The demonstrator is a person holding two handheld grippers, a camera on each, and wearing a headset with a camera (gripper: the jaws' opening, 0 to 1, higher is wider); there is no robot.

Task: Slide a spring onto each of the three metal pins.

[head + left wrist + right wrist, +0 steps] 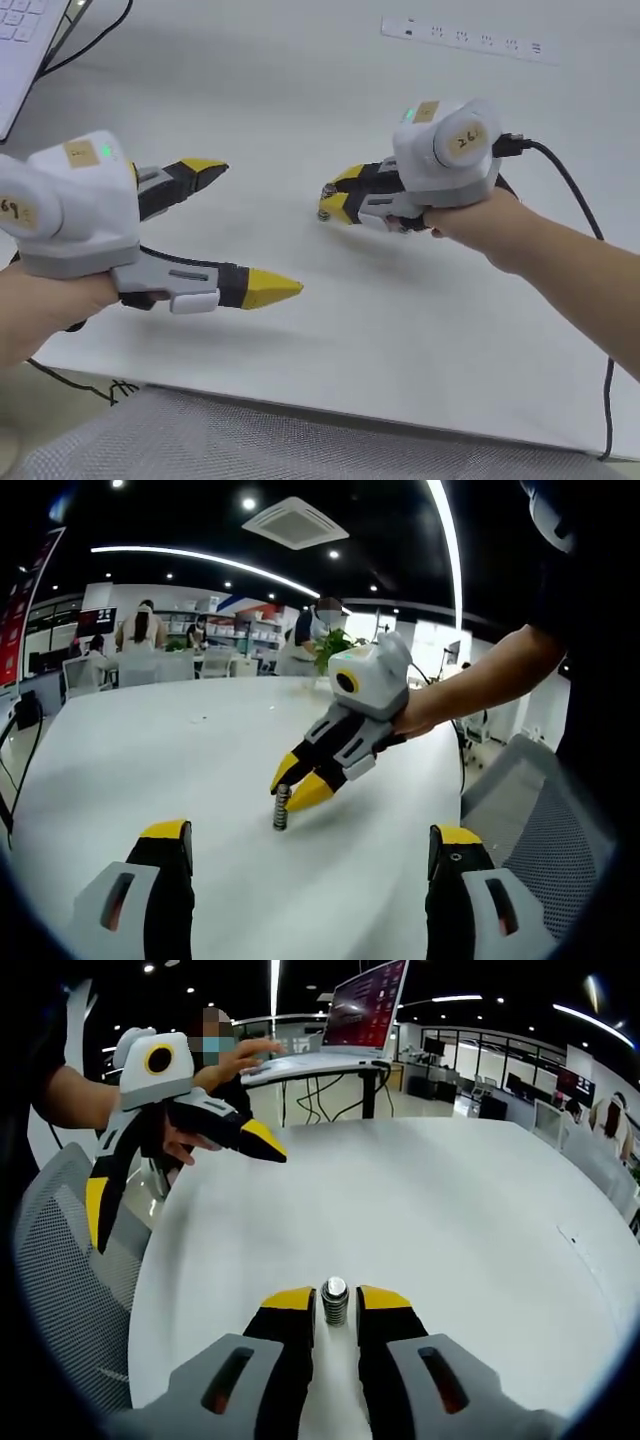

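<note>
Right gripper (337, 198): my fingers pinch the upright spring (335, 1307) on its pin (335, 1286), desk (400, 320) centre | Left gripper (262, 228): my fingers spread wide, by the near edge.

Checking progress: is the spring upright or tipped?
Upright: the spring stands vertical on the table, between the jaws of the right gripper.

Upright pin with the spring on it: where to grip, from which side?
Pinch the pin mid-height over the spring coils, coming from the side just above the table, as the right gripper is. It stands upright, so its round sides are free.
</note>
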